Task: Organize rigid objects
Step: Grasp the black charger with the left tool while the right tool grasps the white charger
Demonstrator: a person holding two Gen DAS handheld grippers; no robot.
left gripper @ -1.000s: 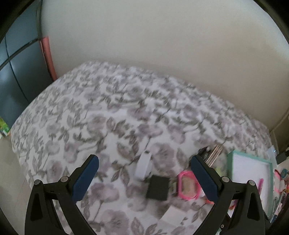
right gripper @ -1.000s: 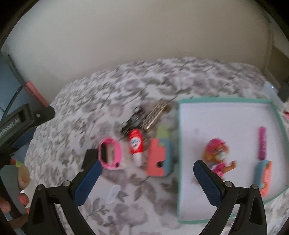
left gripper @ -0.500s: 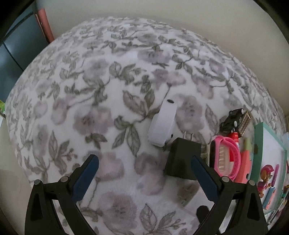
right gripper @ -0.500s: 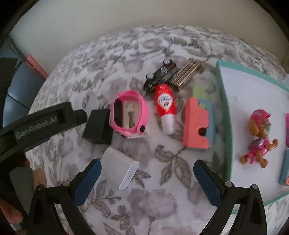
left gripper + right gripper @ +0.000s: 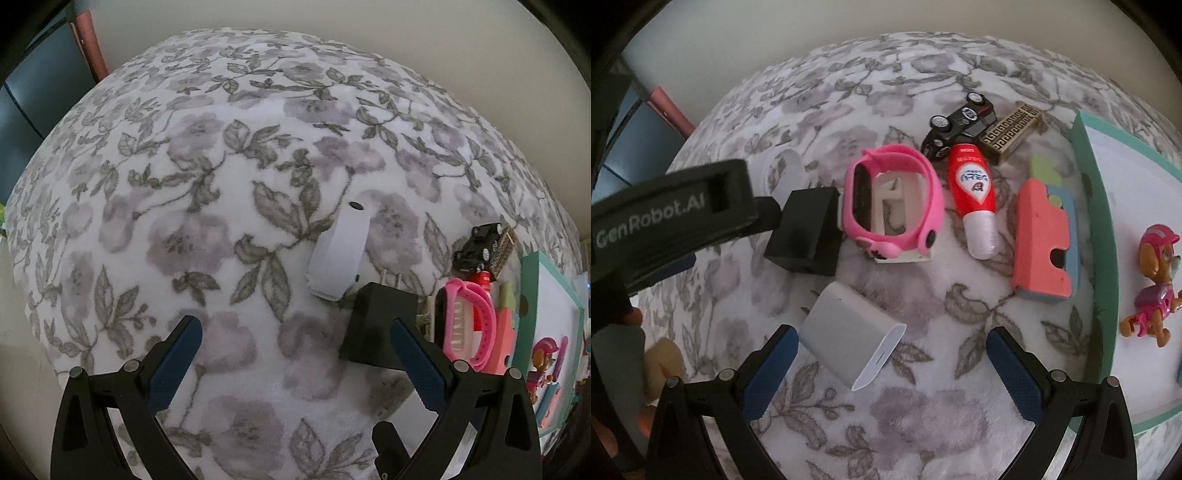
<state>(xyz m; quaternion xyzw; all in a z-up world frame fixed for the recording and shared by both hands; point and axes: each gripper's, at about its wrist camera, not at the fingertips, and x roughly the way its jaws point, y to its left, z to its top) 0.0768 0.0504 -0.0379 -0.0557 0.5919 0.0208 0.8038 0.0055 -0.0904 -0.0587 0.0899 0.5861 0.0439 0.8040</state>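
On a floral blanket (image 5: 207,206) lie a white band (image 5: 340,254), a black charger block (image 5: 373,328), a pink watch on a white stand (image 5: 890,214), a red and white tube (image 5: 973,203), a black toy car (image 5: 960,122), a patterned gold bar (image 5: 1012,131), a coral and blue block (image 5: 1043,243) and a white charger (image 5: 849,332). My left gripper (image 5: 295,369) is open and empty, low over the blanket, its right finger in front of the black charger. My right gripper (image 5: 894,373) is open and empty, close over the white charger.
A teal-framed white tray (image 5: 1104,258) at the right holds a pink dog figure (image 5: 1152,280). The tray also shows in the left wrist view (image 5: 532,317). A cream wall (image 5: 332,48) stands behind. The left gripper's body (image 5: 672,218) fills the right wrist view's left side.
Both grippers have moved down and closer to the blanket. The left view swung from the far blanket to the white band and black charger. The right view moved left toward the white charger.
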